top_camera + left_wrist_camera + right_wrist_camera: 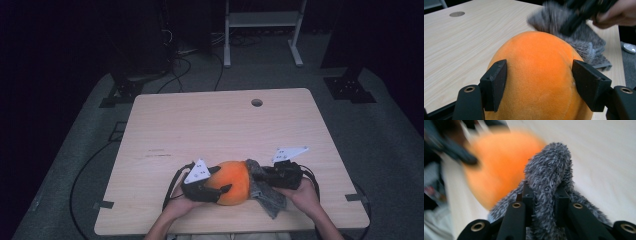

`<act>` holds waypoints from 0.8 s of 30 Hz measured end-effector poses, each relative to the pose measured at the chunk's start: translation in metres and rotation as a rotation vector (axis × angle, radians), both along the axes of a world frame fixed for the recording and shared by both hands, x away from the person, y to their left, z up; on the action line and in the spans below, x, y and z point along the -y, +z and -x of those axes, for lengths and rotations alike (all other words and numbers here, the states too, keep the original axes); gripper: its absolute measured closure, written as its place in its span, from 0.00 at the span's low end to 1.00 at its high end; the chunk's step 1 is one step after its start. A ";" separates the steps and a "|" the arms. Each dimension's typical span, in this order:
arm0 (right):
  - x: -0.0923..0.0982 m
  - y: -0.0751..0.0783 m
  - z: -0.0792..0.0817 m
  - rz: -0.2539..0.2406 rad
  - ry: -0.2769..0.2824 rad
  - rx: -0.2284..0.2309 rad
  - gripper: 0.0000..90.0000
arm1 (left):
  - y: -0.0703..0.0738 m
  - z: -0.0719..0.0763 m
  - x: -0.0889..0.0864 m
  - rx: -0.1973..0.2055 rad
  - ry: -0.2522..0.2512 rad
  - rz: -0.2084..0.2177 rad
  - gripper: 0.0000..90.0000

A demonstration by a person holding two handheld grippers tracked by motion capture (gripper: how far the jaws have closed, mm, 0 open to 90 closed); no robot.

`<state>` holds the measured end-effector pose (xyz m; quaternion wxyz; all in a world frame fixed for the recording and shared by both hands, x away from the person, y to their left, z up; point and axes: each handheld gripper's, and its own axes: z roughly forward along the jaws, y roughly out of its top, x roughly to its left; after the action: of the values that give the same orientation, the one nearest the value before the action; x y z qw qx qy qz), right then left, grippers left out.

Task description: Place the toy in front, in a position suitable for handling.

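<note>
A big, soft orange ball (234, 182) sits on the tabletop (210, 125), close to the edge where the person sits. The left gripper (216, 186) has its two black jaws spread wide, one on each side of the ball. In the left gripper view the jaws sit right against the fuzzy sides, so it looks like they hold the ball so it cannot roll away. The right gripper (261, 174) is just beside the ball on the other side. Its jaws are pressed together on a fold of a fluffy grey cloth (267, 196). In the right gripper view a bunched-up tip of the cloth sticks up from between the jaws and points at the ball. The rest of the cloth hangs down and lies on the tabletop next to the ball. My guess is that the person wants to wipe the ball with the cloth. That would be why one gripper keeps the ball from moving and the other brings the cloth up to it. The ball looks blurry in the right gripper view, so that hand may be moving fast. The far part of the tabletop has a small round hole (256, 102) in it.
</note>
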<state>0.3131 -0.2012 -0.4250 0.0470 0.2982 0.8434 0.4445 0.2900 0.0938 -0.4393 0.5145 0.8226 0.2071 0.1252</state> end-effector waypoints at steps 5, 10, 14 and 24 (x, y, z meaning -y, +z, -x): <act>-0.013 0.009 0.002 -0.019 0.036 0.044 0.84 | 0.000 0.002 -0.002 0.003 -0.013 -0.001 0.33; -0.005 -0.008 -0.002 0.070 0.019 -0.020 0.84 | 0.000 0.002 -0.001 0.004 -0.016 -0.002 0.33; -0.004 0.008 0.009 0.010 0.036 0.024 0.84 | 0.002 0.005 0.005 0.024 -0.020 -0.021 0.33; -0.014 0.009 0.011 0.074 0.057 0.055 0.84 | 0.001 0.006 0.008 0.030 -0.021 -0.031 0.33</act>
<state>0.3023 -0.1871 -0.4160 0.0687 0.2597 0.8658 0.4221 0.2838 0.0856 -0.4381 0.5061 0.8307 0.1887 0.1352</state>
